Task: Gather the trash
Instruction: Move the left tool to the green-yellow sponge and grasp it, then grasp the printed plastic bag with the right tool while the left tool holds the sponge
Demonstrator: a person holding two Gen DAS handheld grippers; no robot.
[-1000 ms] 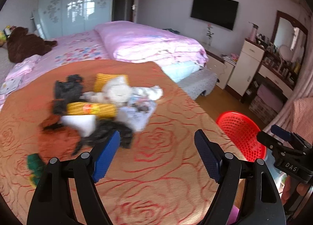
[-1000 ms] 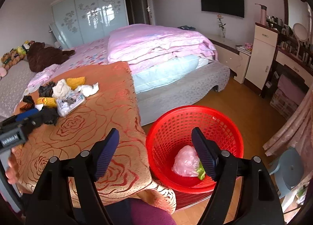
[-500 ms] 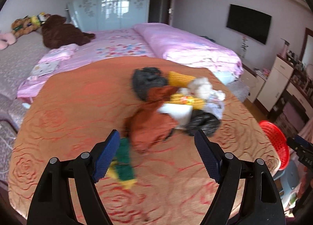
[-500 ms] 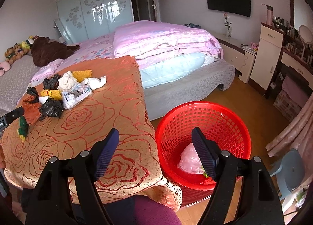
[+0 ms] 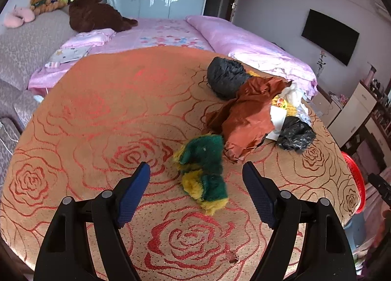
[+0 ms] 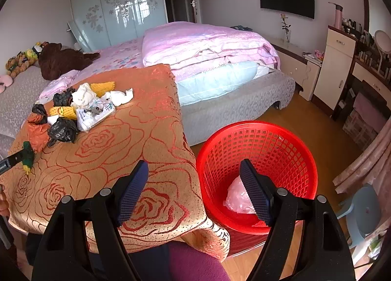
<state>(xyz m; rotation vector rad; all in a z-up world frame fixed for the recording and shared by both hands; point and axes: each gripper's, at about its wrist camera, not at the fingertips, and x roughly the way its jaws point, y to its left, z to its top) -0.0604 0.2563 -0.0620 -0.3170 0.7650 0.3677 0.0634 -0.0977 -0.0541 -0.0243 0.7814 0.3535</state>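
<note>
1. Reaching for trash: the left gripper (image 5: 196, 181), jaws closing but not yet touching, straddles the green-and-yellow scrubbing sponge (image 5: 204, 171) on the rose-patterned tablecloth (image 5: 97, 115).
2. Next, it likely must pinch the sponge and carry it to the red basket (image 6: 256, 144), where the right gripper (image 6: 194, 183) hangs wide and empty.

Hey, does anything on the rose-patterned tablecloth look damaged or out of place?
Yes: a small dark hole or burn mark mars the rose-patterned tablecloth near its front edge. A green-and-yellow fuzzy scrap also lies apart from the trash pile.
</note>
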